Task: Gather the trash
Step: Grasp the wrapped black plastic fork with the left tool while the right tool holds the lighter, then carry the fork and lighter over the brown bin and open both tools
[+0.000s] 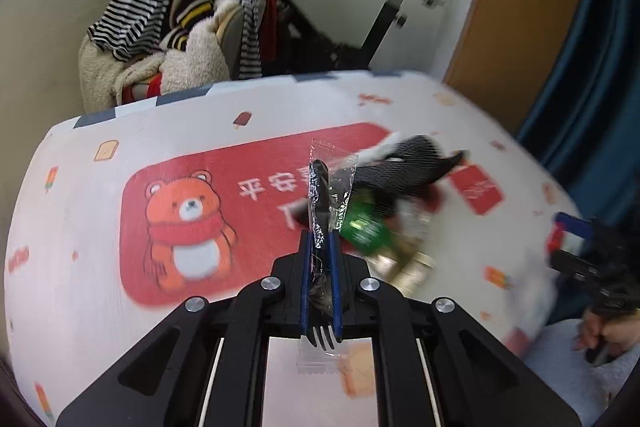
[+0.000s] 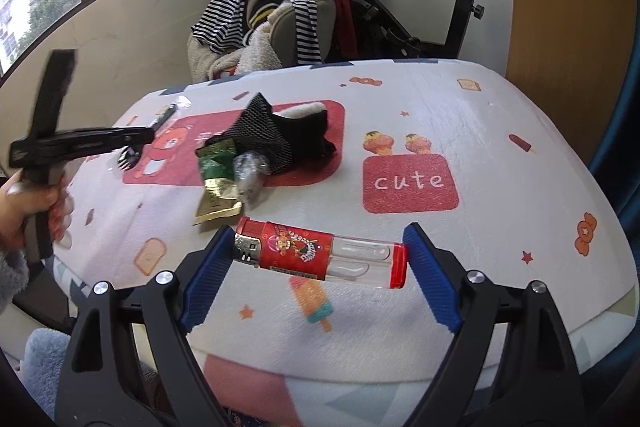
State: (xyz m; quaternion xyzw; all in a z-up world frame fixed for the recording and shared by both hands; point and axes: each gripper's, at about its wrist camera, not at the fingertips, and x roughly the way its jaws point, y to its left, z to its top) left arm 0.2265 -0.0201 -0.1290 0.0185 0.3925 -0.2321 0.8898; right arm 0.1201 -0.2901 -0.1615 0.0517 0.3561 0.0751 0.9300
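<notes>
My left gripper [image 1: 320,237] is shut on a black plastic fork in a clear wrapper [image 1: 320,195], lifted above the table; the prongs stick out behind the pads. From the right wrist view the left gripper [image 2: 149,133] hovers at the left with the wrapped fork [image 2: 166,115] in it. My right gripper [image 2: 320,230] holds a red and clear lighter [image 2: 320,255] end to end between its wide blue pads, near the table's front edge. On the cloth lie a green snack wrapper [image 2: 218,163], a gold wrapper [image 2: 218,201] and crumpled clear plastic [image 2: 250,171].
A black patterned sock or glove [image 2: 288,135] lies beside the wrappers on the printed tablecloth [image 2: 500,155]. Behind the table stand a chair heaped with clothes [image 2: 264,15] and an exercise bike [image 2: 460,7]. A hand [image 2: 24,207] grips the left tool.
</notes>
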